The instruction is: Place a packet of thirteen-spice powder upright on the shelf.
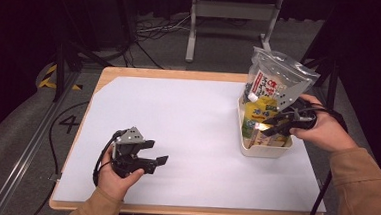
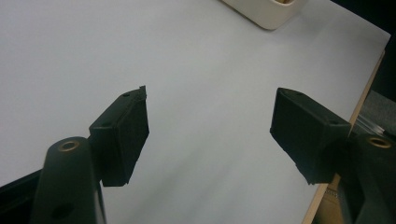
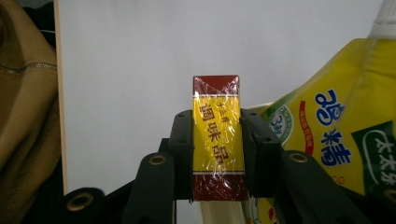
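Your right tool point(image 3: 216, 154) pinches one small box point(image 3: 218, 140) between its two black jaws. The box is wrapped in clear film, dark red at both ends with a yellow band along the middle. Brown Chinese characters run down that band; the larger ones read 调味品. In the high view the right tool point(image 1: 272, 123) sits over the near end of one cream tray point(image 1: 266, 151) at the right side of the table point(image 1: 178, 117), and the box is hidden there among the tray's contents.

Just beside the held box stands one yellow spouted pouch point(image 3: 336, 135) with a white cap. Its blue characters read 鸡精, a green panel at its edge carries white characters cut off by the frame, and a round seal near its left edge is too small to read. In the high view this yellow pouch point(image 1: 258, 111) stands in the tray, and one clear zip bag point(image 1: 275, 77) with a red-and-white label rises behind it; that label's writing cannot be read.

Your left tool point(image 1: 150, 152) is spread, with nothing between its jaws. It rests low over the white table sheet near the front left, well apart from the tray point(image 2: 266, 14).
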Motion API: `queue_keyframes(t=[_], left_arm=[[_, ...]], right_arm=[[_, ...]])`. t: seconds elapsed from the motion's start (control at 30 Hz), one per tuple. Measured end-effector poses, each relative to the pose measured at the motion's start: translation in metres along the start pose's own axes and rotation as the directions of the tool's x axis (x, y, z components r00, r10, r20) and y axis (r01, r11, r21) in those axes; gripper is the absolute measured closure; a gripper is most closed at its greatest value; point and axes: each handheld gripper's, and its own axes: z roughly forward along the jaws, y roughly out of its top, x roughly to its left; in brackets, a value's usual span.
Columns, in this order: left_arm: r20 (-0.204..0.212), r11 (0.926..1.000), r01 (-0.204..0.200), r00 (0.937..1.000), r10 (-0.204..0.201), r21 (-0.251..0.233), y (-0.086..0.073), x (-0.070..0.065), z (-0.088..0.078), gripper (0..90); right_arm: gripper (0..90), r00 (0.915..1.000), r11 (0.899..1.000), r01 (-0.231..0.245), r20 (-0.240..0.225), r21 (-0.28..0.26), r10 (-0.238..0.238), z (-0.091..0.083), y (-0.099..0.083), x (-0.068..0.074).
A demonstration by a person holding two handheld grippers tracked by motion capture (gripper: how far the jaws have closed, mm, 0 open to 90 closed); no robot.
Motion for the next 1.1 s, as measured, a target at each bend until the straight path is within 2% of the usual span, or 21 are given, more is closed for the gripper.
queue_keyframes(t=[0.13, 0.27, 0.53, 0.8, 1.0, 1.03, 1.07, 1.1], left_arm=[[0.001, 1.0, -0.003, 1.0, 0.003, 0.004, 0.0, 0.0, 0.0, 28.3], [0.001, 1.0, -0.004, 1.0, 0.004, 0.004, 0.0, 0.0, 0.0, 28.3], [-0.001, 1.0, -0.009, 1.0, 0.009, 0.004, 0.0, 0.0, 0.0, 28.3], [0.003, 1.0, -0.004, 1.0, 0.004, 0.005, 0.0, 0.0, 0.001, 28.3], [0.002, 1.0, 0.006, 1.0, -0.006, 0.005, 0.0, -0.001, 0.001, 28.3], [0.002, 1.0, 0.006, 1.0, -0.006, 0.005, 0.0, -0.001, 0.001, 28.3], [0.001, 1.0, -0.001, 1.0, 0.001, 0.004, 0.0, 0.0, 0.0, 28.1], [0.001, 1.0, -0.001, 1.0, 0.001, 0.004, 0.0, 0.0, 0.0, 28.1]], right_arm=[[68.3, 0.9993, 0.999, 0.015, 0.034, 0.036, -0.016, 0.008, 0.0, 0.005], [68.2, 0.9982, 0.999, 0.015, 0.057, 0.049, -0.017, 0.012, 0.0, 0.007], [67.5, 0.9965, 0.997, 0.028, 0.077, 0.075, -0.033, 0.019, 0.001, 0.012], [65.0, 0.9943, 0.99, 0.028, 0.098, 0.14, -0.042, 0.029, 0.0, 0.016], [62.5, 0.9936, 0.99, 0.019, 0.108, 0.14, -0.035, 0.032, -0.002, 0.018], [61.1, 0.9936, 0.992, 0.017, 0.109, 0.129, -0.031, 0.031, -0.002, 0.019], [54.9, 0.9924, 0.996, 0.006, 0.122, 0.086, -0.016, 0.026, -0.002, 0.02], [54.9, 0.9924, 0.996, 0.006, 0.122, 0.086, -0.016, 0.026, -0.002, 0.02]])
